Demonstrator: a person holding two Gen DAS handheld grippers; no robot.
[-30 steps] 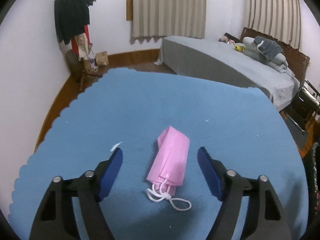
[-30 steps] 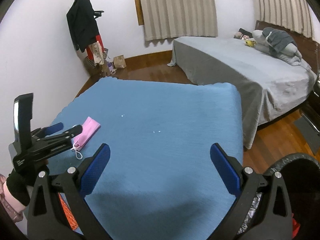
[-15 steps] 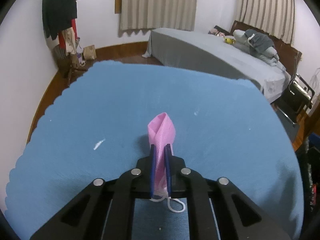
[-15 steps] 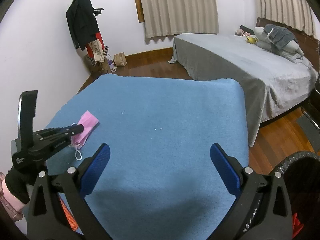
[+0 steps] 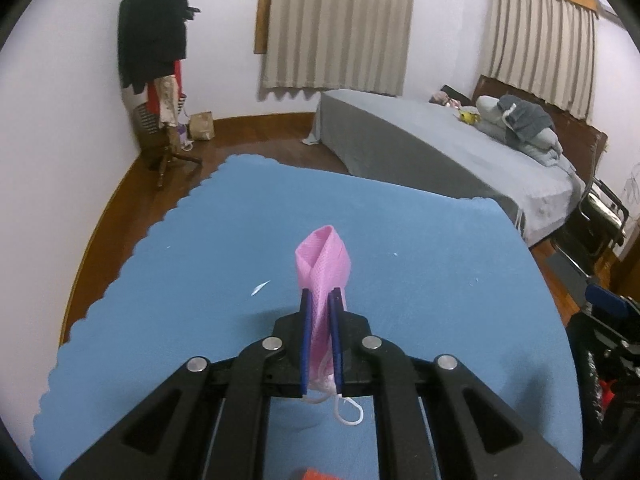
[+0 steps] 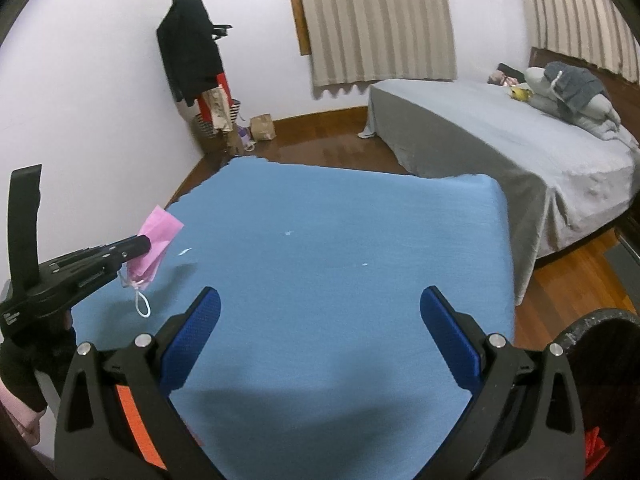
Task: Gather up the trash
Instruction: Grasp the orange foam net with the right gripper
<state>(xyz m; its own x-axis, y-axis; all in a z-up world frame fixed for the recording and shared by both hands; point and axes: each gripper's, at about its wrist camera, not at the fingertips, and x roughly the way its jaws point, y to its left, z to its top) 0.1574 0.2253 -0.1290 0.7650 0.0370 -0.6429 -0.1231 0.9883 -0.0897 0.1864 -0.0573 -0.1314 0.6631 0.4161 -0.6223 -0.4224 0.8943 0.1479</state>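
Pink mask [image 5: 322, 264] sat pinched between my left gripper [image 5: 320, 312] pads, clear of the blue cloth [image 5: 420, 272], its ear loops [image 5: 349, 414] dangling below where I judged they might snag, while my right gripper [image 6: 320, 320] gaped empty.

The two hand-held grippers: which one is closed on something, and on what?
The left hand-held gripper is: its blue pads pinch the folded pink face mask. The right hand-held gripper stands wide open with nothing between its pads.
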